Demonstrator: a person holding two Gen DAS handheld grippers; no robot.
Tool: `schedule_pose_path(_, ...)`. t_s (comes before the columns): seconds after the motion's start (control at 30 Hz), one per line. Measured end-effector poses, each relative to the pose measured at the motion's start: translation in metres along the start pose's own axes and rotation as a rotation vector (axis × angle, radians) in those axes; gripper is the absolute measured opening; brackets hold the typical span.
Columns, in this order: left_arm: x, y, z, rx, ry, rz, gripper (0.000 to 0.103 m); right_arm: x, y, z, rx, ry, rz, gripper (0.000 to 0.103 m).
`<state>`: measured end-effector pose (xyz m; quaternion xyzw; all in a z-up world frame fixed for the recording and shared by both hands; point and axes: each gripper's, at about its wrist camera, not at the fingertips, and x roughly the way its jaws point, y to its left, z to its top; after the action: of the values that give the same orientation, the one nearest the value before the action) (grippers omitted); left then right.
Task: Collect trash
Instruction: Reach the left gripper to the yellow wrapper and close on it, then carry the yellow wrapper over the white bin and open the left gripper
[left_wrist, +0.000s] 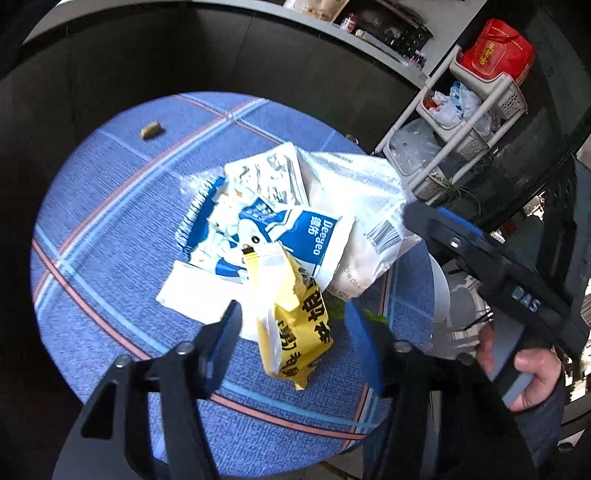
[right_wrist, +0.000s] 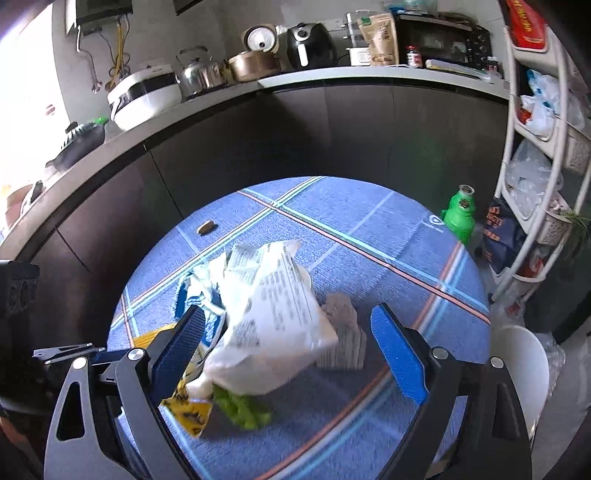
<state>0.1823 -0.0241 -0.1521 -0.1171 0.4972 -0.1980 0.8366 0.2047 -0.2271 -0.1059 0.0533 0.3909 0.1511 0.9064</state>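
— Dark cabinet fronts (right_wrist: 332, 125) curve behind a round table under a blue plaid cloth (left_wrist: 110, 206). What sits on it?

— A heap of wrappers near the middle: a blue-and-white printed plastic bag (left_wrist: 314, 236), a white crinkled plastic bag with a barcode (left_wrist: 369, 206) lying against it on the side toward the white wire rack (left_wrist: 476, 114), and a yellow packet with black lettering (left_wrist: 295, 325) on the near edge of the heap.

— And the fingers?

— The left gripper (left_wrist: 295, 332) stands spread, its blue pads either side of the yellow packet without pressing it. The right gripper (right_wrist: 291, 347) is also released, wide around the white bag, not closed on it.

— What does only the right camera give?

— Green leafy scraps (right_wrist: 240, 406) under the heap's near edge, a grey corrugated cardboard piece (right_wrist: 343, 336) beside the white bag, a green plastic bottle (right_wrist: 460, 216) past the table's far edge, and a white round bin (right_wrist: 524, 369) near the rack.

— And only the left?

— The person's hand (left_wrist: 532, 369) on the right gripper's handle. Both show a small brown nugget (left_wrist: 151, 130) well apart from the heap.
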Motion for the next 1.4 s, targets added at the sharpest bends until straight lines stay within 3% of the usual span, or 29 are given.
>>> schedule_pose_path(0.03, 0.002, 0.001, 0.0, -0.001, 0.007, -0.002, 0.05, 0.007, 0.001, 0.0, -0.013, 0.02, 0.008, 0.085)
schedule_pose_path(0.1, 0.008, 0.002, 0.0, -0.005, 0.023, 0.002, 0.048, 0.013, 0.002, -0.001, -0.019, 0.038, 0.02, 0.066)
schedule_pose_path(0.17, 0.011, 0.001, 0.0, -0.002, 0.032, -0.008, 0.026, 0.013, 0.003, -0.002, -0.024, 0.042, 0.025, 0.049)
schedule_pose_path(0.33, -0.01, -0.009, -0.001, 0.033, 0.0, -0.007, 0.017, -0.013, 0.012, -0.002, -0.057, -0.023, 0.02, 0.022)
schedule_pose_path(0.37, -0.015, -0.011, -0.001, 0.037, -0.008, -0.006, 0.005, -0.018, 0.011, -0.001, -0.059, -0.032, 0.018, 0.017)
schedule_pose_path(0.43, -0.03, -0.015, -0.003, 0.041, -0.032, -0.003, 0.006, -0.033, 0.011, 0.002, -0.061, -0.067, 0.012, 0.006)
schedule_pose_path(0.8, -0.085, -0.039, -0.006, 0.095, -0.143, 0.018, 0.006, -0.102, -0.001, 0.006, -0.011, -0.208, 0.021, 0.001)
schedule_pose_path(1.03, -0.104, -0.075, 0.003, 0.168, -0.196, -0.005, 0.006, -0.148, -0.021, 0.004, 0.017, -0.298, -0.008, 0.001)
schedule_pose_path(1.2, -0.097, -0.116, 0.013, 0.246, -0.2, -0.051, 0.006, -0.174, -0.052, -0.005, 0.064, -0.331, -0.073, 0.001)
schedule_pose_path(1.4, -0.069, -0.173, 0.026, 0.343, -0.171, -0.127, 0.006, -0.188, -0.118, -0.032, 0.177, -0.32, -0.146, 0.001)
